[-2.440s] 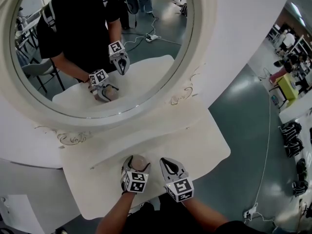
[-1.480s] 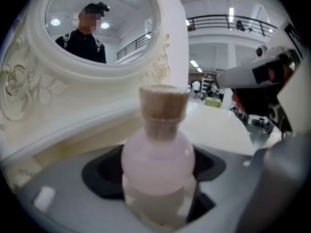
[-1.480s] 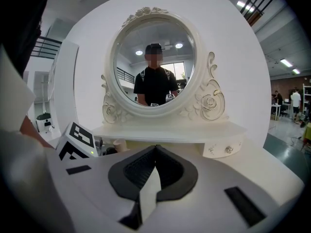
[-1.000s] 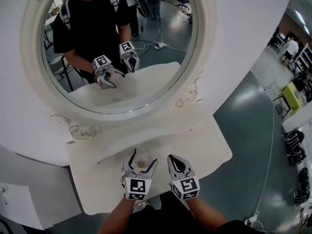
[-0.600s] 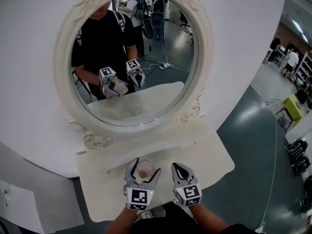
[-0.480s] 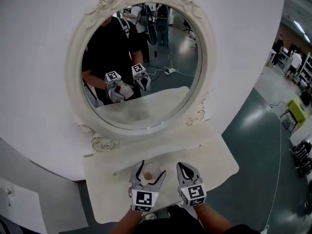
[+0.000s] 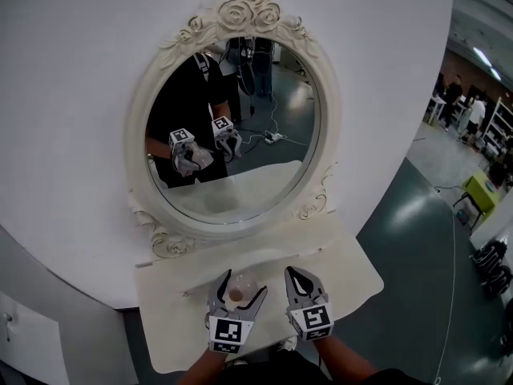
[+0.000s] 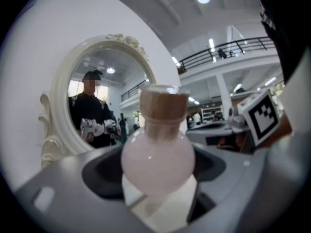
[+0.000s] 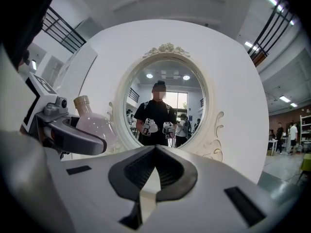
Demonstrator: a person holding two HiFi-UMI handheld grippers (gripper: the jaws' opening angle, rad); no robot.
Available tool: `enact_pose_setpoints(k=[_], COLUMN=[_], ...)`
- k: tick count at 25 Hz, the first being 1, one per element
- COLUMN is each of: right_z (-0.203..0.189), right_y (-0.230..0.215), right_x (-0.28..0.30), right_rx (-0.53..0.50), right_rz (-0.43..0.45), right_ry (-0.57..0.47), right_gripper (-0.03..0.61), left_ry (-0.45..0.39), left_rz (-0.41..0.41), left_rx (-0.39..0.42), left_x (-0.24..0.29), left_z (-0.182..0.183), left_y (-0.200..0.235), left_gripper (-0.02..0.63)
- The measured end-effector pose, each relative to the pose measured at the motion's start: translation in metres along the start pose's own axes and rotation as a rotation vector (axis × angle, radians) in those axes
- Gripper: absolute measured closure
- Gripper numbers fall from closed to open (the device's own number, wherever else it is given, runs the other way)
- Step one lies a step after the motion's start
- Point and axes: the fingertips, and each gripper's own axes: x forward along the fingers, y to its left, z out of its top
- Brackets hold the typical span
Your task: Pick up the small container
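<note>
Fingers (image 8: 60, 181) of the left gripper (image 7: 238, 284) stand spread wide around the small container (image 8: 158, 159), their dark inner pads cupping its round belly from both sides, at the lower middle of the head view. The small container is a bulb-shaped bottle of frosted, pale pink glass, smooth and slightly glossy, with a short neck closed by a tan, cork-like stopper (image 8: 164, 106); it stands upright between the jaws, neck above them. It sits over the cream shelf (image 7: 349, 267), though I cannot tell whether its base is clear of the surface. The right gripper (image 9: 155, 149), just to the right of the left one in the head view, has its fingers (image 9: 97, 178) brought together at the tips, leaving only the narrow ribbed hollow between the pads, with nothing in it. Both grippers are matte grey plastic with rounded shells, each carrying a white cube (image 7: 227, 334) printed with black square markers. Behind them, in the upper middle of the head view, hangs an oval mirror (image 7: 240, 135) on a plain white wall (image 7: 72, 95); its ivory frame (image 7: 244, 10) is carved with roses at the top and scrolls at the lower sides. The glass reflects a person in a black shirt holding both grippers.
</note>
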Motion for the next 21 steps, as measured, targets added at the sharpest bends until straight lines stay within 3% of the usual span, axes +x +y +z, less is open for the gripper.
enact_pose_setpoints(k=[7, 21], right_z=[0.009, 0.012], right_y=[-0.004, 0.009], right_x=[-0.006, -0.005], right_rx=[0.055, 0.041], right_rz=[-0.020, -0.011], right_ry=[-0.033, -0.043], right_gripper=[0.574, 0.574], left_ry=[-0.017, -0.001], left_rz=[-0.015, -0.004], left_rx=[-0.032, -0.043], left_x=[-0.004, -0.011], left_z=[0.008, -0.001], left_y=[-0.002, 0.005], left_gripper=[0.213, 0.213])
